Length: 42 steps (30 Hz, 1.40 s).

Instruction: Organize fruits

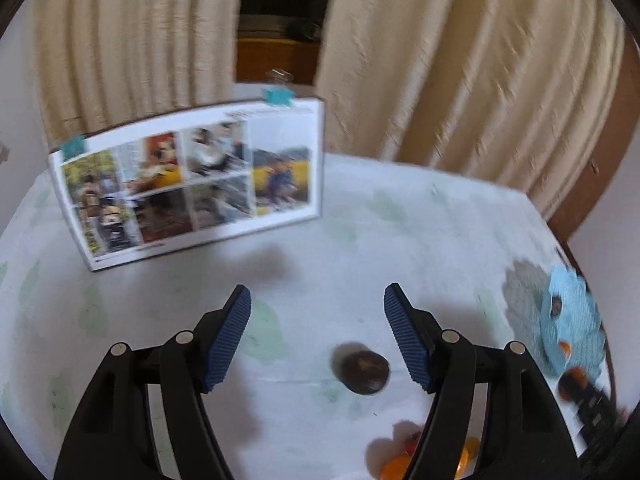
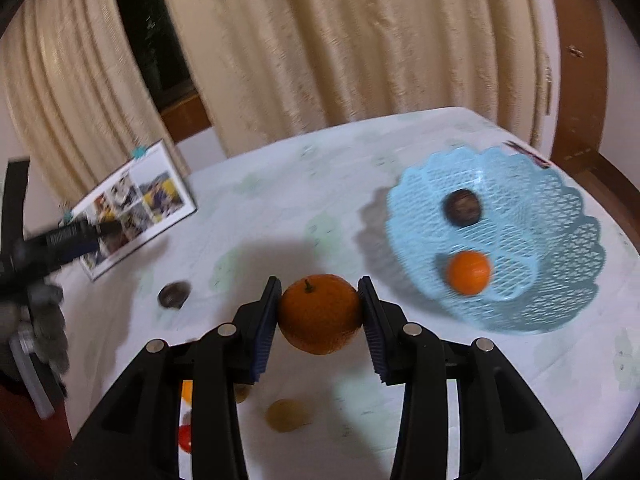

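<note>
The right gripper (image 2: 320,312) clamps an orange (image 2: 319,318) above the cloth; the left gripper (image 1: 318,340) gapes empty over a dark fruit (image 1: 364,372). Beyond, bare cloth reaches the blue basket (image 2: 560,280) near the table's edge. The photo card's (image 1: 192,184) print is unreadable.

An orange (image 2: 319,319) sits clamped between the pads of the right gripper (image 2: 320,312), above the table (image 2: 280,200). Ahead and to its right a basket (image 2: 560,280) holds two fruits; ahead-left lies a dark fruit (image 2: 174,295), with a photo board (image 2: 132,208) beyond. That same dark fruit (image 1: 364,372) lies between the spread fingers of the left gripper (image 1: 318,312), untouched.
</note>
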Tool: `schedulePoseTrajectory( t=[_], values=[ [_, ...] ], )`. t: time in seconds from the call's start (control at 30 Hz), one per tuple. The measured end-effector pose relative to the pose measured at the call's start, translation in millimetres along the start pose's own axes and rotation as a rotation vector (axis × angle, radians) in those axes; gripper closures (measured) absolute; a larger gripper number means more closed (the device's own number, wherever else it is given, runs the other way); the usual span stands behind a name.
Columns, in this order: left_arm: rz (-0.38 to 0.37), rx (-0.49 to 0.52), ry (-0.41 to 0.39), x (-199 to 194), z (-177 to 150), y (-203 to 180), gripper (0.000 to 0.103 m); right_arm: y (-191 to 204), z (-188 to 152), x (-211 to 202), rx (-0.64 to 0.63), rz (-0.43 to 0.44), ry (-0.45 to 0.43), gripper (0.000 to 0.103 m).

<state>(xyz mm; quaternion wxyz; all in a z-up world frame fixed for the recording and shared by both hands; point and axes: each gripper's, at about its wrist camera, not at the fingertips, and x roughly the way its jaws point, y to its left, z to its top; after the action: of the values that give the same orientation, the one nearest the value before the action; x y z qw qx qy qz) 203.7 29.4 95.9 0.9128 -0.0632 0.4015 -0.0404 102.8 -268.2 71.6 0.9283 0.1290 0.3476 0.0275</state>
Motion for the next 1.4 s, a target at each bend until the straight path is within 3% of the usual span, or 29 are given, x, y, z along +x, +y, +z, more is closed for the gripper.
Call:
schedulePoseTrajectory(
  t=[0.2, 0.43, 0.63, 0.7, 0.83, 0.93, 1.2, 1.4],
  values=[
    [-0.001, 0.144, 0.121, 37.2, -21.6, -31.4, 0.032, -40.2, 12.2, -12.9, 0.094, -0.069, -0.054, 0.062],
    [-0.003, 0.157, 0.220, 66.6, -36.4, -28.7, 0.032, -80.7, 21.2, -14.5, 0.169, -0.167, -0.089, 0.062],
    [-0.003, 0.165, 0.254, 77.2, -43.5, -29.1, 0.032, -106.3, 22.1, -11.0, 0.230, -0.208, -0.104, 0.057],
    [0.004, 0.167, 0.258, 79.9, -44.5, -30.2, 0.032, -110.3, 21.4, -13.7, 0.243, -0.214, -0.118, 0.046],
    [0.003, 0.181, 0.258, 82.0, -46.8, -32.8, 0.044, -111.4, 20.7, -19.1, 0.252, -0.220, -0.143, 0.046],
    [-0.015, 0.206, 0.249, 79.8, -48.3, -38.2, 0.060, -113.7, 17.9, -23.3, 0.260, -0.227, -0.161, 0.046],
    [-0.023, 0.218, 0.208, 68.0, -45.0, -47.9, 0.061, -123.5, 1.6, -39.6, 0.266, -0.275, -0.229, 0.046],
    [-0.053, 0.250, 0.143, 41.6, -42.6, -75.7, 0.061, -140.5, -8.9, -46.8, 0.295, -0.331, -0.279, 0.046]
  ],
)
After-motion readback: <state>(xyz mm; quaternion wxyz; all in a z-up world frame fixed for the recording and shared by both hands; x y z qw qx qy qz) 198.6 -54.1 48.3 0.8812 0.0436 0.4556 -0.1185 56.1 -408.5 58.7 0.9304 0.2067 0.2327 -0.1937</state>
